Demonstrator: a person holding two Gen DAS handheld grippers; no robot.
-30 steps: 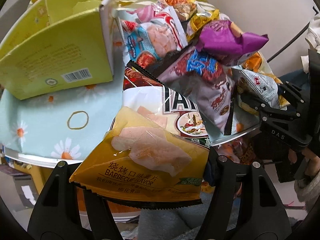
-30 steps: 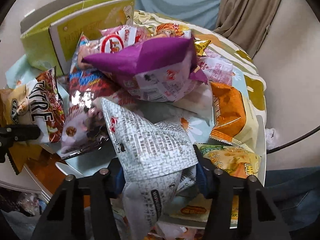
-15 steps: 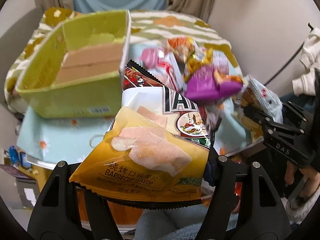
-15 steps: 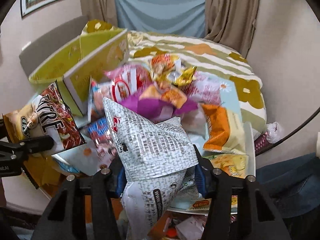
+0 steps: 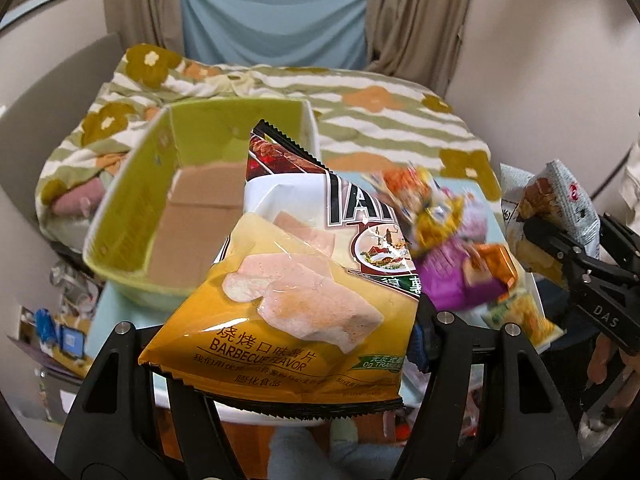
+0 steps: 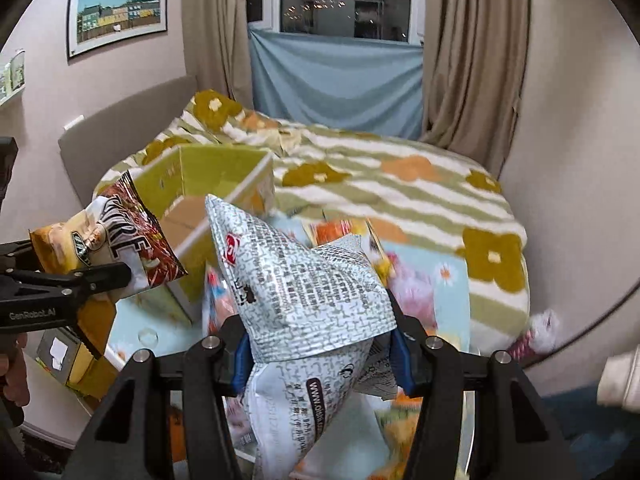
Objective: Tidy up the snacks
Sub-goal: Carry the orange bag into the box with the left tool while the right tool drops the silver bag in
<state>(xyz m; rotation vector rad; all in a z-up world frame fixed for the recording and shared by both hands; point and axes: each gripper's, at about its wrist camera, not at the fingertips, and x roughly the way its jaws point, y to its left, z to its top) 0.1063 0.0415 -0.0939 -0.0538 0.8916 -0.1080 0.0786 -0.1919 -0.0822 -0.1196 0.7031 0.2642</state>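
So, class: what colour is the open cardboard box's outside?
Yellow-green; the cardboard box shows best in the left wrist view.

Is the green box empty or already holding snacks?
Empty as far as visible: the green box shows only bare brown cardboard floor. Its near corner is hidden behind the barbecue chip bag.

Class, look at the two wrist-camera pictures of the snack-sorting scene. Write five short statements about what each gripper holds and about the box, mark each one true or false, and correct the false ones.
1. The left gripper is shut on a yellow chip bag. True.
2. The right gripper is open and holds nothing. False: it is shut on a silver-grey snack bag.
3. The green box is full of snacks. False: its brown cardboard floor shows bare.
4. More snack packets lie on the table beside the box. True.
5. The box lid is closed. False: the box is open on top.
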